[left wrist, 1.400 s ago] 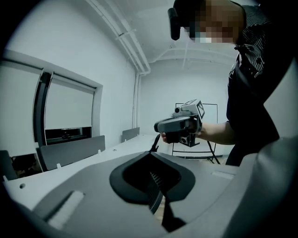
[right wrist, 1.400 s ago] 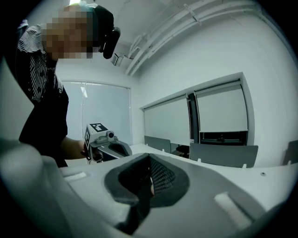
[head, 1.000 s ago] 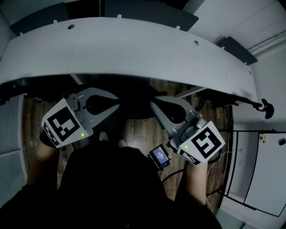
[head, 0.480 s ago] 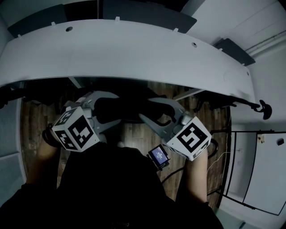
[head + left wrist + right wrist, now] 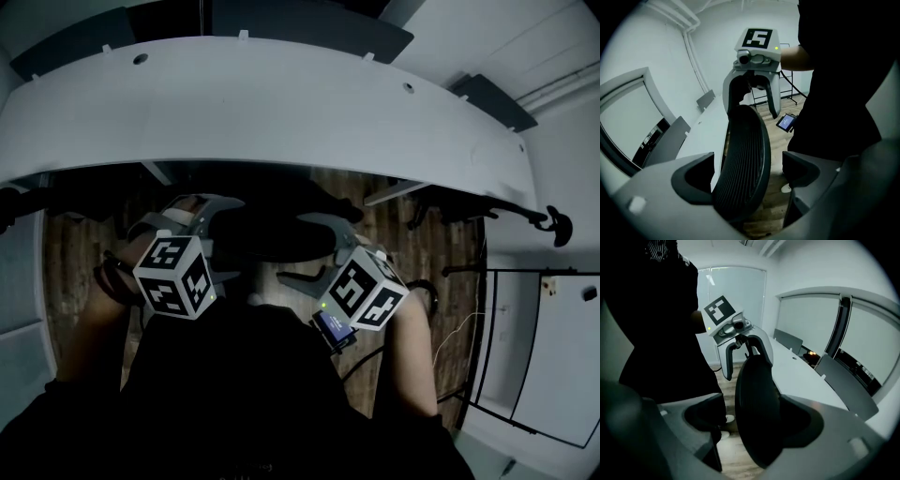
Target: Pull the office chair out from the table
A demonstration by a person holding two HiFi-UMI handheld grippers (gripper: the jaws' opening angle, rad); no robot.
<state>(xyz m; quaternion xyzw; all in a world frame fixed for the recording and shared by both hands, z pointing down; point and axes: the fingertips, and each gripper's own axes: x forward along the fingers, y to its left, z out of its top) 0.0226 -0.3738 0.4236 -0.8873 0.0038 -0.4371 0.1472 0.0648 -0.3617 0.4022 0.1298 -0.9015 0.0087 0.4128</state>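
The office chair's black mesh back (image 5: 272,234) stands tucked against the curved white table (image 5: 281,112). My left gripper (image 5: 192,208) straddles the left part of the chair back's top edge and my right gripper (image 5: 305,248) the right part. In the left gripper view the chair back (image 5: 736,187) runs between the jaws of the left gripper (image 5: 747,164), which are opening; a gap shows on the right side. In the right gripper view the chair back (image 5: 759,376) sits between the opening jaws of the right gripper (image 5: 752,408), with a gap on the left side.
A small device with a lit screen (image 5: 333,328) hangs by the person's dark torso. Wooden floor (image 5: 281,272) lies under the chair. Dark chairs (image 5: 309,28) stand beyond the table. A black stand (image 5: 553,225) and glass panels are at the right.
Both grippers have come down over the chair back's top edge and rolled inward. Their jaws, shut before, now stand wide with the chair back between them.
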